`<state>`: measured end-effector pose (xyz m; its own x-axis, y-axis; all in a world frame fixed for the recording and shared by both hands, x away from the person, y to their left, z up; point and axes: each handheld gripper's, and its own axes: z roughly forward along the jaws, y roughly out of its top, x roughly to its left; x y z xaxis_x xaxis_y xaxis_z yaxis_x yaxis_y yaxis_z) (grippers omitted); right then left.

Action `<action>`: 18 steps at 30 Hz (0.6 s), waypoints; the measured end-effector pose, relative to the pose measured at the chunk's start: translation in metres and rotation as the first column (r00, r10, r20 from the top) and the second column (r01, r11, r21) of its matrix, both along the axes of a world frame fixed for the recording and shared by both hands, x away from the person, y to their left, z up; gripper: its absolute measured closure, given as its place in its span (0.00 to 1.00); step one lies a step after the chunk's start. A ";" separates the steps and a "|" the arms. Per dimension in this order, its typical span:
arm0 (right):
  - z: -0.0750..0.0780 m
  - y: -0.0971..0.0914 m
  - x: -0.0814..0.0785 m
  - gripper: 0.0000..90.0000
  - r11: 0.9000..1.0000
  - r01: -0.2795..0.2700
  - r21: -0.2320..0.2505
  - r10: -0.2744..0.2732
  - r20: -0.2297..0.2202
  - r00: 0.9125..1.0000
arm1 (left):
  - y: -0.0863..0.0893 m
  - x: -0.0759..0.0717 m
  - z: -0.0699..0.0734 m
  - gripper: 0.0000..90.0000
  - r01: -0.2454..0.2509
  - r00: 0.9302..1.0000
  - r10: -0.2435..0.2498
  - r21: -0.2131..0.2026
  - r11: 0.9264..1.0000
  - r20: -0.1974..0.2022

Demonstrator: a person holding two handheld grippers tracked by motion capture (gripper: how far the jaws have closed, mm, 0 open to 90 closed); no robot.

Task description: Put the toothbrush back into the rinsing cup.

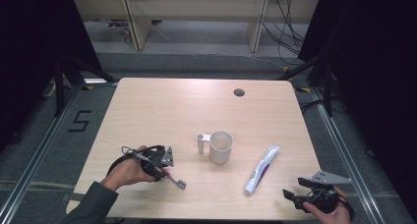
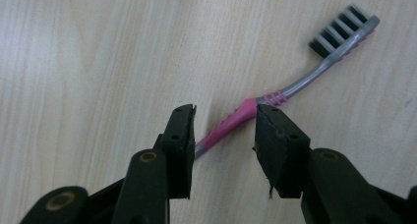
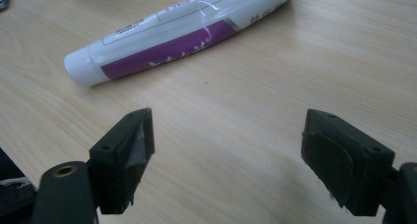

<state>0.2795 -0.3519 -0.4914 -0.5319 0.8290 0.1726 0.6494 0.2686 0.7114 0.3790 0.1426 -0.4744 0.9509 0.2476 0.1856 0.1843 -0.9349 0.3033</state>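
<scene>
From the high view, the left tongs (image 1: 164, 169) sit over the toothbrush (image 1: 178, 181) on the counter (image 1: 167, 111), the right tongs (image 1: 295, 194) apart. The left gripper view shows spread jaws straddling its pink handle (image 2: 231, 123), which runs diagonally between them. In the right gripper view, wide-open jaws face the toothpaste tube (image 3: 182, 35) lying crosswise ahead.

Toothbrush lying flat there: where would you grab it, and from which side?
Probably the pink handle of the toothbrush, from straight above. It lies flat on the table, so only its two long sides are free. The left gripper already straddles that part, open, one jaw on each side, well clear of the bristles.
</scene>
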 end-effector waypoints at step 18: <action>-0.001 -0.001 0.002 0.24 1.000 -0.004 -0.005 0.004 0.014 1.000 | -0.006 0.009 -0.003 0.82 -0.030 0.990 0.037 0.055 0.998 -0.133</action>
<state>0.2813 -0.3529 -0.4922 -0.5378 0.8275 0.1613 0.6383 0.2746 0.7191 0.3878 0.1362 -0.4771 0.9594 0.2731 0.0708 0.2514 -0.9415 0.2245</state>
